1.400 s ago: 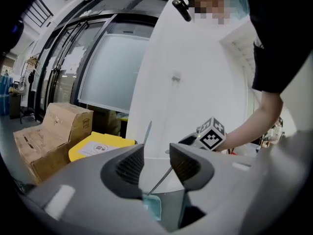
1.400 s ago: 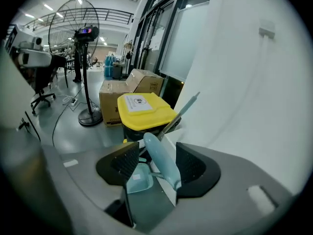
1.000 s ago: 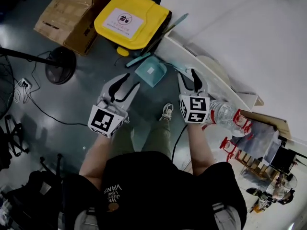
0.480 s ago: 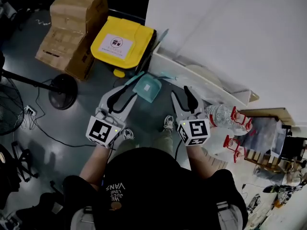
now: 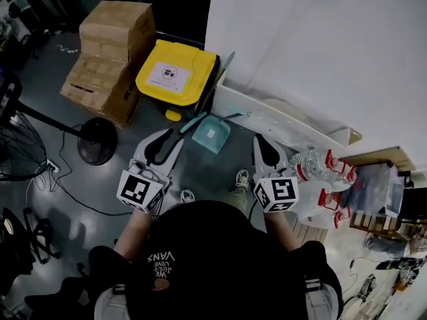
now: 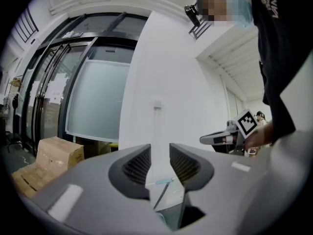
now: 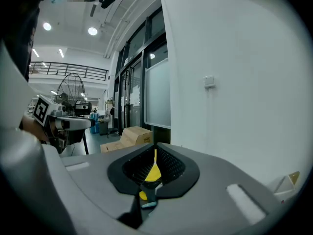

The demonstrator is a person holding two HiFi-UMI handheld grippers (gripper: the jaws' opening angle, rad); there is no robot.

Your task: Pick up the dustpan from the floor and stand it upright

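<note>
Head view: the person stands on a grey floor (image 5: 207,172) with a gripper raised in each hand. The teal dustpan (image 5: 211,133) sits on the floor ahead, at the foot of a white ledge (image 5: 267,115) and just in front of a yellow bin (image 5: 175,75). From this steep angle it is unclear whether it stands upright. The left gripper (image 5: 165,142) hangs near its left side and the right gripper (image 5: 267,149) is off to its right. Neither touches it. Cardboard boxes (image 5: 110,52) are stacked left of the bin.

Left gripper view: the jaws stand apart with nothing between them. Only the white wall (image 6: 156,82) shows through the gap, with a teal scrap of the dustpan lower down. The right gripper appears at the right edge.

Right gripper view: the jaws have just been closing and now sit all but together, leaving a thin slit and gripping nothing. Yellow from the bin shows through the slit. The left gripper is at the left, with a fan (image 7: 71,89) behind it.
</note>
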